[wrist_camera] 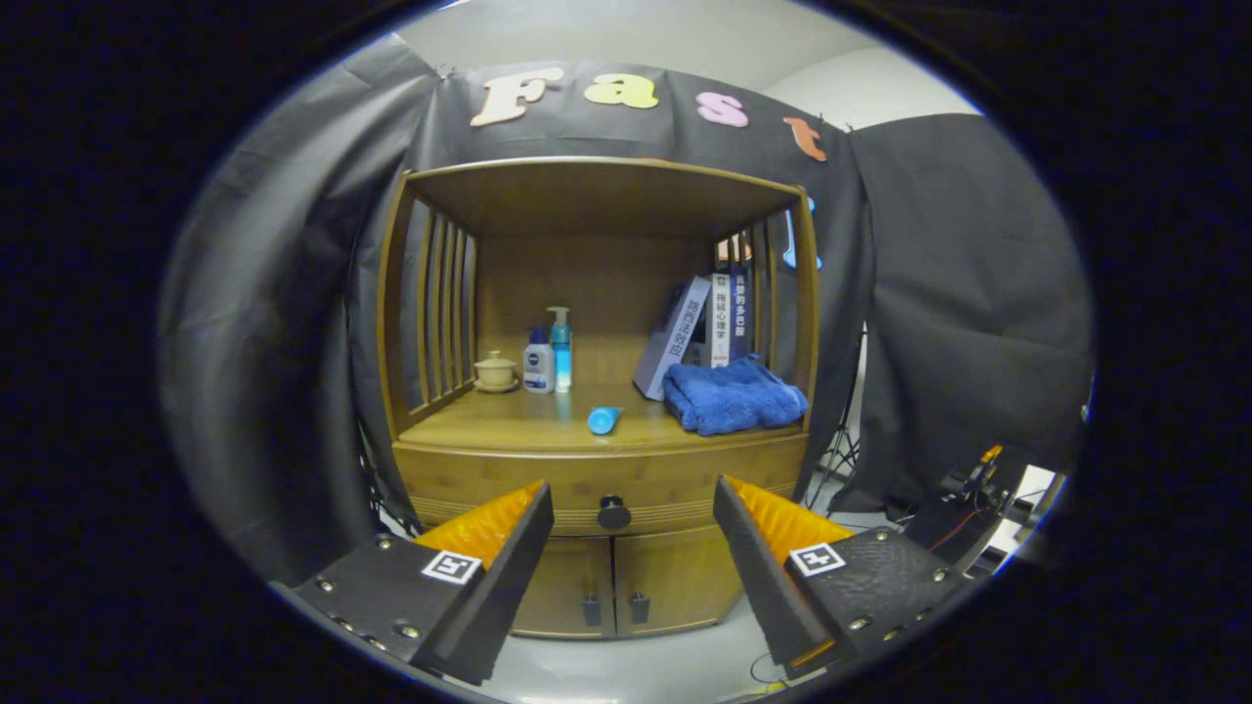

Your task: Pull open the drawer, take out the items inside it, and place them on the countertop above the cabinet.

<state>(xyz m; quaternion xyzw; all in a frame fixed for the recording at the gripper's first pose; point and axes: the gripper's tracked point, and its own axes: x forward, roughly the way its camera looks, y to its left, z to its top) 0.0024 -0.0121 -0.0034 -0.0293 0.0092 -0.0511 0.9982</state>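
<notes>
Fingers [427,587] apart; one drawer [602,482], two bottles [539,361].

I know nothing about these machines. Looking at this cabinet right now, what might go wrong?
The gripper is open, its fingers either side of the small round drawer knob but apparently short of it; closing off-centre might let it slip off. The countertop already carries a blue towel, a blue tube, bottles and a cup, so anything set down carelessly may knock them.
</notes>
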